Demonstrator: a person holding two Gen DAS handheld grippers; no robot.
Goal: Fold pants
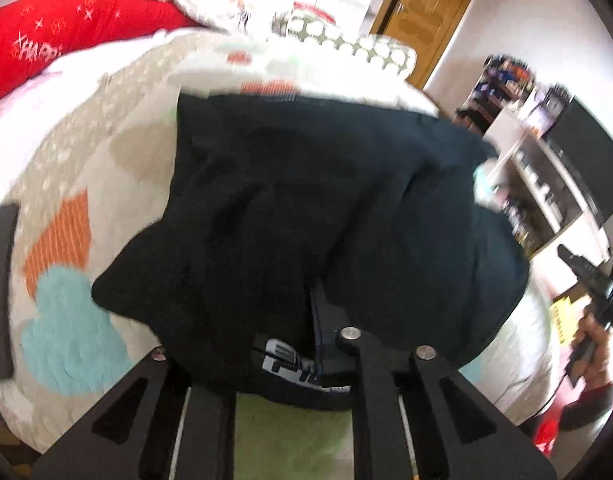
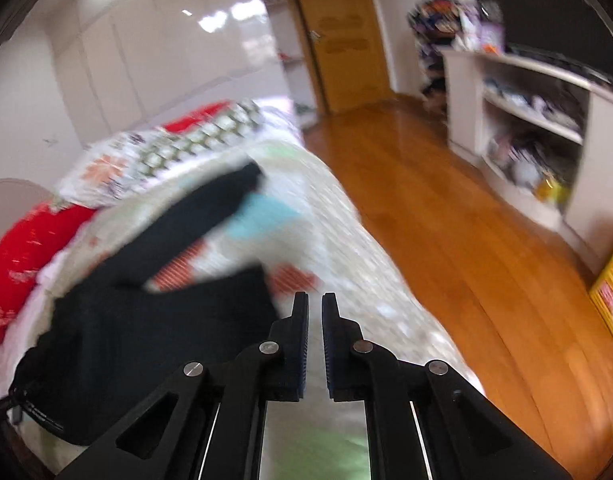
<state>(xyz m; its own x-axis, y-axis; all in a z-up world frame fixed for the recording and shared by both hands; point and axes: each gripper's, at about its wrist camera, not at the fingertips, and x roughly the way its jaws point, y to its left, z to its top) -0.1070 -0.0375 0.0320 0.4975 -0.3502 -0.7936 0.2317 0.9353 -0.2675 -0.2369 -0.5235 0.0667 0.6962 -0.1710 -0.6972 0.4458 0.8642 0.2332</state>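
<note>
Operator: Two claws to log, starting at the left. Status?

Technician: Left claw (image 1: 302,364) is closed on the dark pants (image 1: 306,208). The pants' cloth drapes over both fingers and hides the pads; a waistband label sits right at the grip. No gap shows between the fingers.

Operator: Where are the pants, taking the bed as reference?

Technician: On the bed (image 1: 66,184), spread over its patterned quilt, bunched and partly lifted at the near end where the left claw has them. One leg (image 2: 210,216) runs away across the quilt toward the red pillow (image 1: 66,24) and heaped bedding at the far end of the bed.

Operator: Right claw?

Technician: Right claw (image 2: 315,344) has its fingers drawn nearly together with only a thin slit between the blue pads (image 2: 302,344). Nothing is between them. It hangs over the bed's right edge, just beside the pants, with wooden floor (image 2: 446,240) beyond. Both views are smeared.

Operator: Step in hand?

Technician: Judged as an early stage: the garment is gathered at the waist, not laid flat, and no clean fold is visible.

Operator: Next move?

Technician: Probably the right claw must open and take a second point on the waistband or a leg, so both claws can tension the cloth and lay it straight on the bed before folding.
</note>
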